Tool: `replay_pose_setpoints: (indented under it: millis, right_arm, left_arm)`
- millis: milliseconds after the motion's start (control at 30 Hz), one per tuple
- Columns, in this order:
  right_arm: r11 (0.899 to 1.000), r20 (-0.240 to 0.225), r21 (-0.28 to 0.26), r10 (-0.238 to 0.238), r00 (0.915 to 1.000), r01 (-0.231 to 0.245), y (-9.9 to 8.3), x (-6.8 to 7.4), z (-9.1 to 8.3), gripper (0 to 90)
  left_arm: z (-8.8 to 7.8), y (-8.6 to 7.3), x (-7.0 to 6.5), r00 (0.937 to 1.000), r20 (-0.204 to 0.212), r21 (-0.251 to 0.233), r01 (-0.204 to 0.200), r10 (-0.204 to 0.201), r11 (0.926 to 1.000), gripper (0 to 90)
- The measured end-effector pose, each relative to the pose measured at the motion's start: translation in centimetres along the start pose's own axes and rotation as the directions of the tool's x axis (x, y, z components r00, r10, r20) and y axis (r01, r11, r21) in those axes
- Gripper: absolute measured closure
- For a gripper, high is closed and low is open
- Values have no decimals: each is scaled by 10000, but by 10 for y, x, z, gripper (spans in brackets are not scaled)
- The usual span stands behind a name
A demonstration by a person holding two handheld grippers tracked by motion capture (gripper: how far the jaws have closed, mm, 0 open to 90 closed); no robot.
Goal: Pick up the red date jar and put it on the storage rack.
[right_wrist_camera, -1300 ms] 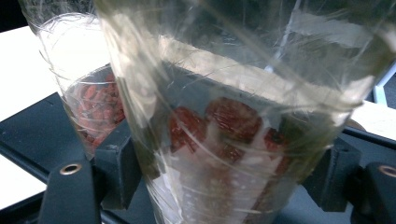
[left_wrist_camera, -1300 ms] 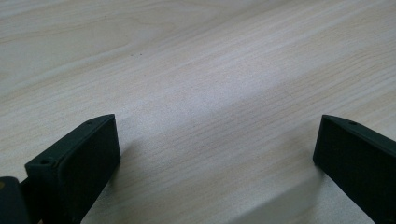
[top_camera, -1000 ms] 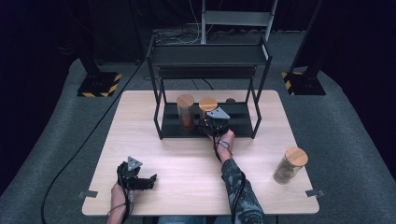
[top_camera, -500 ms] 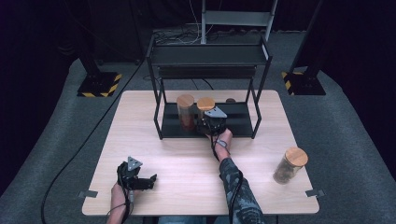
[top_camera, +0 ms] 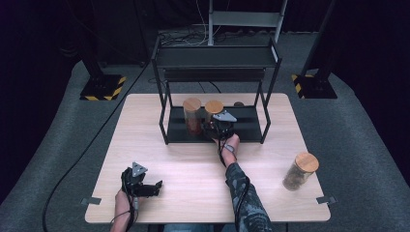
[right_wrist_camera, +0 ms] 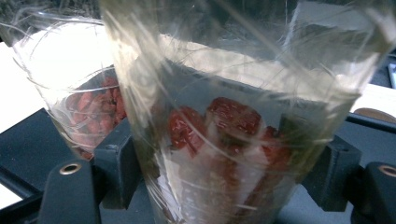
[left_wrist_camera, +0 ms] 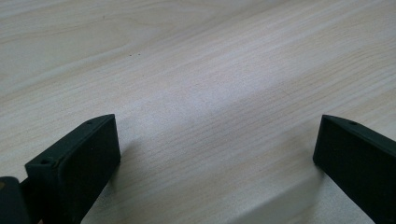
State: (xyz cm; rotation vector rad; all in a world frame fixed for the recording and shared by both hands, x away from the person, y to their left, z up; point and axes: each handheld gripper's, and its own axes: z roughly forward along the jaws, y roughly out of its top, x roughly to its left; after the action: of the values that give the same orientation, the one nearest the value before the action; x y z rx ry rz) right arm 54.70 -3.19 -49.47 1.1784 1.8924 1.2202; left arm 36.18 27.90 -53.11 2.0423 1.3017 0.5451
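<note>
Gripping a clear jar (right_wrist_camera: pixel 233 140) of red dried fruit, your right gripper (top_camera: pixel 218 126) had its black jaws pressed against the glass on both sides, the jar standing upright between them on the lower shelf of the black rack (top_camera: pixel 167 104). That jar carried a wooden lid (top_camera: pixel 213 106). Just beside it, on its left in the high view, stood a second jar (top_camera: pixel 192 116), also wooden-lidded and partly filled with reddish pieces; whether the two touched you could not tell. A third jar (top_camera: pixel 300 171) with brownish contents stood well apart near the table's (top_camera: pixel 193 169) right edge. Your left gripper (top_camera: pixel 140 183) lay on the bare wood near the front, jaws wide apart, nothing between them.
</note>
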Motion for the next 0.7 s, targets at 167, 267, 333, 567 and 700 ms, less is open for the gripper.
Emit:
replay_pose_setpoints:
  millis: [167, 267, 333, 567, 700]
  right_arm:
    - [10000, -39, -12, -14, 10000, 14, 0, 0, 1, 245]
    - [10000, -24, -36, -39, 10000, 39, 0, 0, 2, 244]
    - [10000, -36, -15, -53, 10000, 53, 0, 0, 3, 244]
    - [10000, -50, 23, -74, 10000, 74, 1, -1, 5, 244]
    - [10000, -39, 45, -89, 10000, 89, 2, -1, 5, 244]
  left_arm:
    - [0, 0, 0, 10000, -2, -2, 0, 0, 10000, 0]
    - [0, 0, 0, 10000, -1, -5, 1, -1, 10000, 0]
    - [0, 0, 0, 10000, -4, 0, -3, 3, 10000, 0]
    - [0, 0, 0, 10000, -3, 3, -7, 7, 10000, 0]
    - [0, 0, 0, 10000, -5, 3, -7, 7, 10000, 1]
